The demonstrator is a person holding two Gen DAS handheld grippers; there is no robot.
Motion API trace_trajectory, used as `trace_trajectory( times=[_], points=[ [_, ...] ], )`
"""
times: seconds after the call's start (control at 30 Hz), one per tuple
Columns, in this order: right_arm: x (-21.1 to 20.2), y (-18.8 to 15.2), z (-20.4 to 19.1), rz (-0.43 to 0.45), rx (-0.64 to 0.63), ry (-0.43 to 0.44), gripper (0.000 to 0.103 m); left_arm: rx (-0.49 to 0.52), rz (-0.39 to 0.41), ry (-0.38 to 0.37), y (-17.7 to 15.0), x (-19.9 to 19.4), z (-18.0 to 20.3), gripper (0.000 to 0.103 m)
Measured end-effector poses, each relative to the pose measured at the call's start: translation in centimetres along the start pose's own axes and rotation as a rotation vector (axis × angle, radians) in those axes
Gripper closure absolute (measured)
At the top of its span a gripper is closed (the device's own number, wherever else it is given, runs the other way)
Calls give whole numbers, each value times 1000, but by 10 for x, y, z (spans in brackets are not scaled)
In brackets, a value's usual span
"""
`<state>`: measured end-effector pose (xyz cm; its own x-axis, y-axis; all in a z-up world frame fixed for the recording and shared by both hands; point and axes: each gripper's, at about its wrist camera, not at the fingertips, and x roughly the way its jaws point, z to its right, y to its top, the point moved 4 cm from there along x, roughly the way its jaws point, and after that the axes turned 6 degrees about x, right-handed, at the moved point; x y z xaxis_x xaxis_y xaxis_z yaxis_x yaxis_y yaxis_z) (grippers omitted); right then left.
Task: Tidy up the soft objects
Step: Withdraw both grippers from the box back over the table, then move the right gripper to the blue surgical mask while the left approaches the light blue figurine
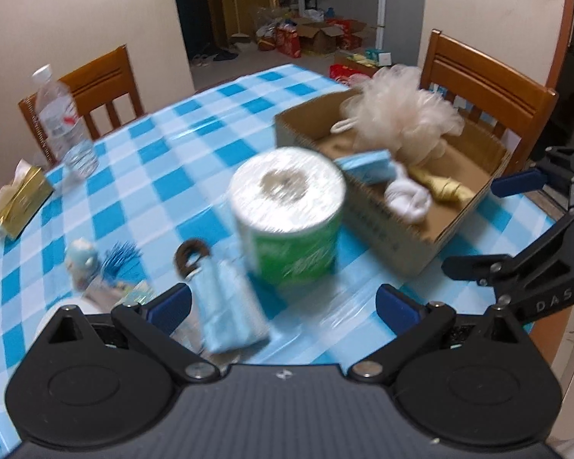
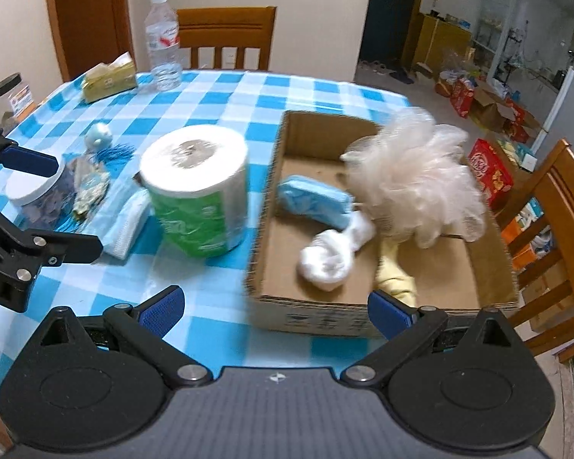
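Both tools are hanging wide open with nothing in them, left tool (image 1: 283, 306) over the folded blue cloth (image 1: 229, 310), right tool (image 2: 273, 308) by the box (image 2: 271, 206). The loofah (image 2: 417, 176), sponge (image 2: 313, 199), white sock (image 2: 333, 252) and what's probably a yellow cloth (image 2: 394, 271) are sitting inside it, while the roll (image 2: 197, 195) is standing just beside it on the tabletop (image 2: 218, 95).

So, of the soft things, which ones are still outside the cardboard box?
The toilet paper roll in its green wrapper, standing upright on the tablecloth beside the cardboard box, and the light blue folded cloth lying left of it.
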<state>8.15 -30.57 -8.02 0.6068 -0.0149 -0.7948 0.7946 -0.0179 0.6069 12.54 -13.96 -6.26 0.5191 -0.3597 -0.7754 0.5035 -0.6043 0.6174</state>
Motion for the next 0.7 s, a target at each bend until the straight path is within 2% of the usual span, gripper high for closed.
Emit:
trace_trajectory(
  times=[0.23,0.4,0.7],
  points=[
    [17,-5,-40,-40,-53,59,0,1,-31,66,-32,-5,-27,1],
    [28,-9,-67,-61,-97,111,0,-57,-50,81,-51,-8,-48,1],
    [43,-7,-122,-62,-179,195,0,-95,-75,178,-66,-22,-84,1]
  ],
)
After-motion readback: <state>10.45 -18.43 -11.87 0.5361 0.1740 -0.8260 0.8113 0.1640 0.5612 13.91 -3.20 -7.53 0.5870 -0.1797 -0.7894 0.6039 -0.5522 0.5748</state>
